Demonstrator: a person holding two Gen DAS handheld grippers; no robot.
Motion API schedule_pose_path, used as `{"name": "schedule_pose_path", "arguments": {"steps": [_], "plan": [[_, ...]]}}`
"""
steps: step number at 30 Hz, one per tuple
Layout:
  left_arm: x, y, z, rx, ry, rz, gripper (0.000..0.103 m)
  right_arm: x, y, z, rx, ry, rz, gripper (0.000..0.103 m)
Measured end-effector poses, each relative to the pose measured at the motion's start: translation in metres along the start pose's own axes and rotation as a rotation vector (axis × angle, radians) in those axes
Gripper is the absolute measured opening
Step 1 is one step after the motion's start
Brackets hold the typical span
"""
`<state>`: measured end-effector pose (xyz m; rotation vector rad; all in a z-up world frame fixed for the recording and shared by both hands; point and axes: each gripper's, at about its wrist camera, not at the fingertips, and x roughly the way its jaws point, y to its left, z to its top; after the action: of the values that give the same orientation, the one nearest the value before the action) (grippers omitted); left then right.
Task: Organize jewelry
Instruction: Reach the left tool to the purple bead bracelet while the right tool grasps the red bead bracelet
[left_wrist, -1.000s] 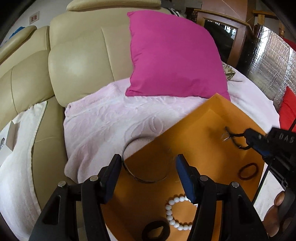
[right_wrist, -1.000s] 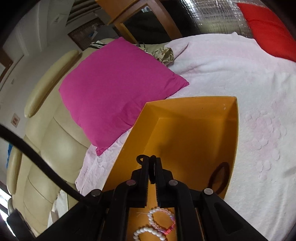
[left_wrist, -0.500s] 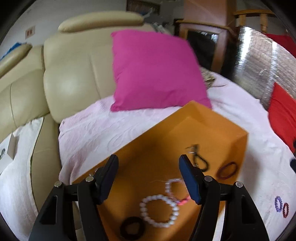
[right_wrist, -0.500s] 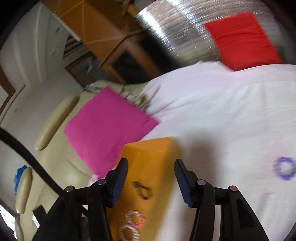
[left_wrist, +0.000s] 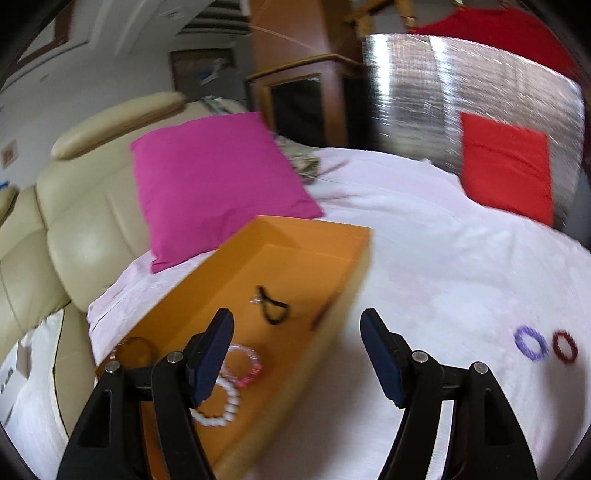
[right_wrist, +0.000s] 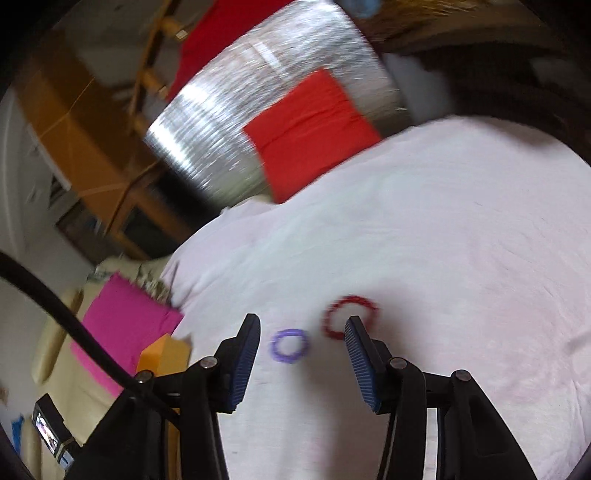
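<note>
Right hand-held gripper (right_wrist: 303, 363) is half open and empty, its jaws having just closed slightly with nothing between them, above the purple ring (right_wrist: 289, 346) and red ring (right_wrist: 350, 317) on the pink bedspread (right_wrist: 443, 240). Centre over one ring, descend squarely, then pinch its band. Left hand-held gripper (left_wrist: 295, 356), open wide and empty, hangs beside the orange box (left_wrist: 295, 266).

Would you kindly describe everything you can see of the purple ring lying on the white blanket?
The purple ring is a small closed loop with a ridged, coil-like edge, possibly a spiral hair tie, though blur hides the material. It lies flat on the white blanket, outside the orange box, just beside the red ring without touching it. In the right wrist view it shows between the open fingers of the right gripper, which do not touch it.
</note>
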<state>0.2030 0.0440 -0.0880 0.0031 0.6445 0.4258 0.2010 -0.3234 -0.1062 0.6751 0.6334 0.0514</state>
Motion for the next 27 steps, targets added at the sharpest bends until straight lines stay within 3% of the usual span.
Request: {"name": "schedule_pose_path", "arguments": {"steps": [4,9,16,21,22,27], "plan": [[-0.003,-0.035,-0.007,0.083,0.001,-0.034,0.072,0.011,-0.032,-0.005,0.073,0.062,-0.023,0.041],[-0.004,-0.074,-0.015,0.165,0.018,-0.100,0.072,0.028,-0.042,0.002,0.078,0.112,-0.030,0.041],[0.010,-0.112,-0.029,0.225,0.122,-0.253,0.072,0.063,-0.062,0.007,0.095,0.172,-0.097,0.032],[0.023,-0.129,-0.031,0.285,0.146,-0.366,0.072,0.094,-0.047,0.015,0.028,0.201,-0.143,0.032],[0.026,-0.133,-0.030,0.300,0.147,-0.388,0.072,0.099,-0.040,0.016,-0.008,0.195,-0.187,0.032],[0.044,-0.146,-0.022,0.266,0.203,-0.525,0.072,0.117,-0.028,0.013,-0.105,0.196,-0.281,0.032]]}}
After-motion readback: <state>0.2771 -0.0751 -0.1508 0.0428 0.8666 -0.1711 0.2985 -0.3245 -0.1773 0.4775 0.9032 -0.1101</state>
